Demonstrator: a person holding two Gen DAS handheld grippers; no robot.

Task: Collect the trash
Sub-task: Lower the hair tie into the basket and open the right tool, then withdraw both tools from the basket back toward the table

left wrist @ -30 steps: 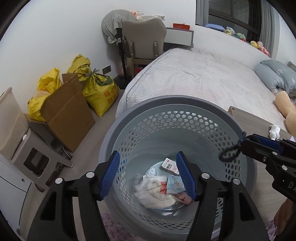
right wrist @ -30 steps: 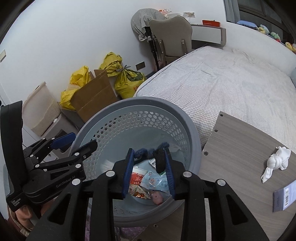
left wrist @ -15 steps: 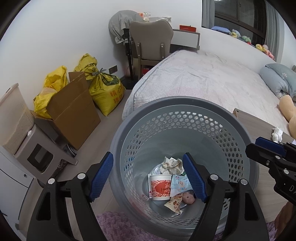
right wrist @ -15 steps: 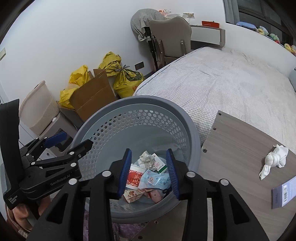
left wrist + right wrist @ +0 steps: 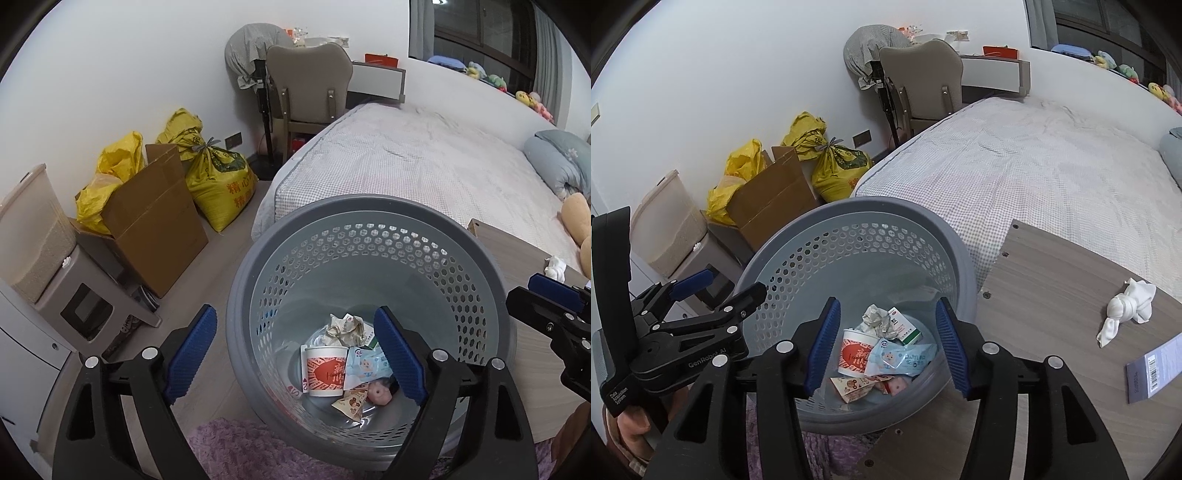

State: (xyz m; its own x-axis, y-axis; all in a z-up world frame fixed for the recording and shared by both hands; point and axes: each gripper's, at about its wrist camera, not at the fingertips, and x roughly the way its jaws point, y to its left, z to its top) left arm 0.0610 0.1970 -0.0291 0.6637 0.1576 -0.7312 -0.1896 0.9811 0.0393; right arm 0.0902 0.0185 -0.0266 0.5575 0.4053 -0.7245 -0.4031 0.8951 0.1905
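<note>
A grey perforated waste basket [image 5: 369,218] [image 5: 857,210] stands on the floor beside the bed. Inside lie a red-and-white paper cup [image 5: 325,371] [image 5: 855,350], a crumpled paper ball [image 5: 345,326] [image 5: 877,319], a blue wet-wipe packet [image 5: 365,367] [image 5: 901,360], a small box and snack wrappers. My left gripper [image 5: 295,354] is open and empty above the basket's near rim. My right gripper [image 5: 888,345] is open and empty over the basket. A knotted white tissue [image 5: 1126,310] [image 5: 554,266] lies on the wooden table [image 5: 1052,295].
A card with a barcode [image 5: 1156,363] lies on the table at the right. A cardboard box [image 5: 155,221], yellow sacks [image 5: 218,181] and a beige bin [image 5: 33,236] stand against the left wall. The bed [image 5: 424,166] and a chair [image 5: 310,88] are behind. A purple rug [image 5: 258,450] lies underneath.
Both grippers have opened wider and pulled back up from the basket. A white crumpled piece and a paper ball dropped in; the trash now lies loose at the bottom.
</note>
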